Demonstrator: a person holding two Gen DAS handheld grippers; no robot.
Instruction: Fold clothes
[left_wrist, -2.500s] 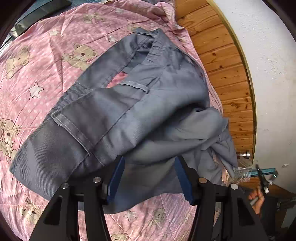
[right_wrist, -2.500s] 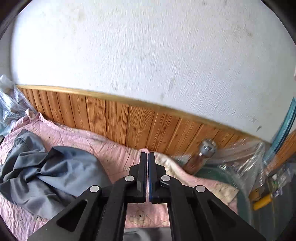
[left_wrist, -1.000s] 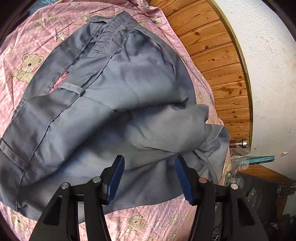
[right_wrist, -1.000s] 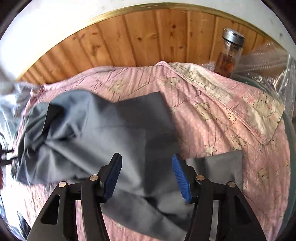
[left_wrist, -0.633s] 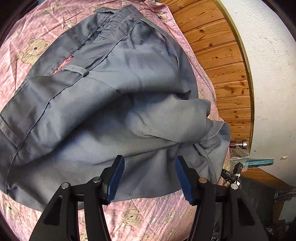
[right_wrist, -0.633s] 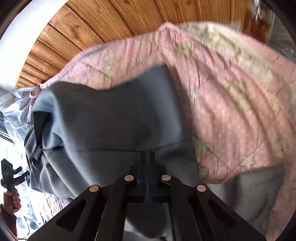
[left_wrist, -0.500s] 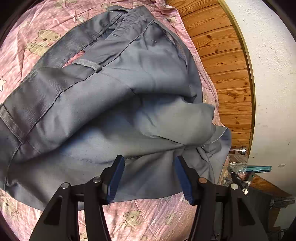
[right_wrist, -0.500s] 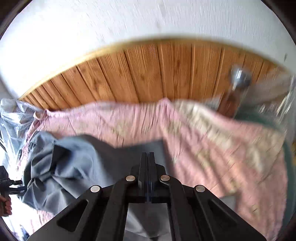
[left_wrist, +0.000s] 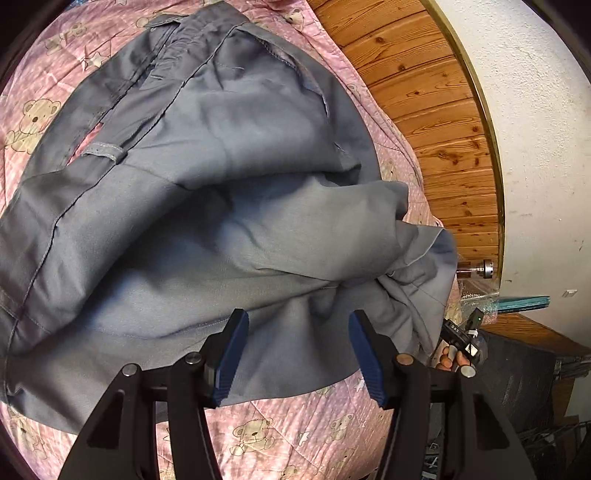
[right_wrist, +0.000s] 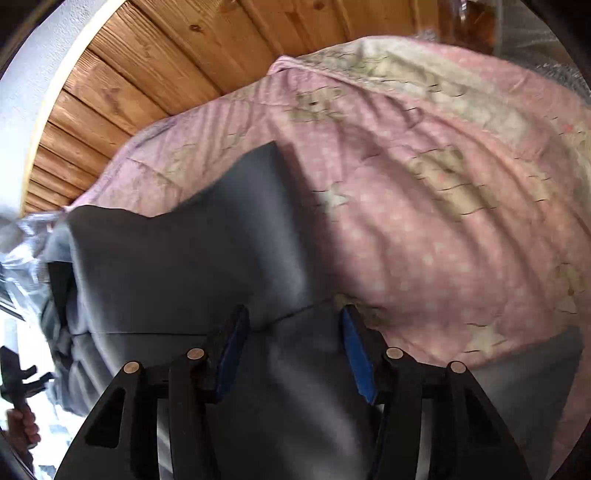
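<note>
In the left wrist view the left gripper (left_wrist: 297, 350) sits at the bottom centre of the frame with its blue-padded fingers (left_wrist: 232, 354) spread wide apart and nothing between them. The grey trousers (left_wrist: 221, 192) fill the middle and upper left of that frame, lying spread but rumpled; their lower hem edge runs just beyond the fingertips, and a bunched fold rises toward the right of centre. The waistband with a belt loop shows at the upper left.

In the right wrist view the right gripper (right_wrist: 291, 350) is likewise at the bottom centre, its fingers standing apart over grey cloth; whether they touch the cloth cannot be told. The trousers (right_wrist: 177, 266) occupy the left and lower part of this frame, a corner of fabric pointing toward the upper middle.

The trousers lie on a pink quilt (left_wrist: 295, 432) printed with bears and stars, which fills the right half of the right wrist view (right_wrist: 424, 206). Wooden panelling (left_wrist: 424, 103) curves along the upper right behind the quilt, with a white plastered wall (left_wrist: 546, 147) above it. At the lower right edge of the left view, a hand (left_wrist: 448, 360) grips the other tool.
</note>
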